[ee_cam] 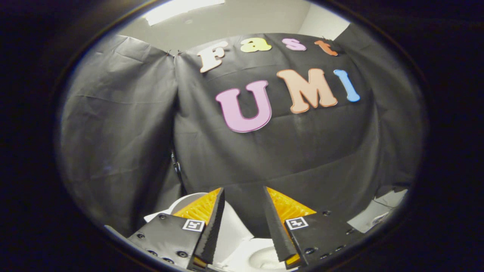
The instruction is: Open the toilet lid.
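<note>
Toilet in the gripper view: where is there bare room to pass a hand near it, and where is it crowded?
The open gripper holds nothing, so the gap between its jaws is free, with the white toilet lid and bowl beyond. It is crowded behind the toilet, where the black cloth wall hangs close. A pale strip of floor lies to one side.

Booth backdrop & room bits

Black cloth (124,124) hangs creased behind, w/ a vertical seam near the middle. White ceiling (227,22) above it, w/ a bright light panel (181,7). Pale floor patch (372,215) lower right.
</note>
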### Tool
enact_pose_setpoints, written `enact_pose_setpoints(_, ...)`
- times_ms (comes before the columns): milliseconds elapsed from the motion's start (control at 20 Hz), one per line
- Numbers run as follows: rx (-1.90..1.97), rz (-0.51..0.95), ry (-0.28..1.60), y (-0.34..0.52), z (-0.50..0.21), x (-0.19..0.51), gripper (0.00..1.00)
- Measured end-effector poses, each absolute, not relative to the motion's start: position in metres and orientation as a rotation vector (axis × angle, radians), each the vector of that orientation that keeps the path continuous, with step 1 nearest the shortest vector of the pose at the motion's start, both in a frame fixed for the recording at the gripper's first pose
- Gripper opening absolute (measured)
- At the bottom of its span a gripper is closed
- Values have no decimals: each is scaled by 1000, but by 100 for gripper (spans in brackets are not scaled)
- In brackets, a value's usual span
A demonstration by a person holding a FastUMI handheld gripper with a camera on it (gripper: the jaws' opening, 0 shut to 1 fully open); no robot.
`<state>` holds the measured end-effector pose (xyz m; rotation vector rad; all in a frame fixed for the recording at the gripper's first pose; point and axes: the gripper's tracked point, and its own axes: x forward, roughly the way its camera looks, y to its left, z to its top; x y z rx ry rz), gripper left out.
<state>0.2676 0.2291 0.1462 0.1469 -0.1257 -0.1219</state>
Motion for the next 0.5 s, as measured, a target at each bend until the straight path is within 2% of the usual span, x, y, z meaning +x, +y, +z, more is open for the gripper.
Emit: enact_pose_setpoints(500,75,-228,-126,106,132,217,63)
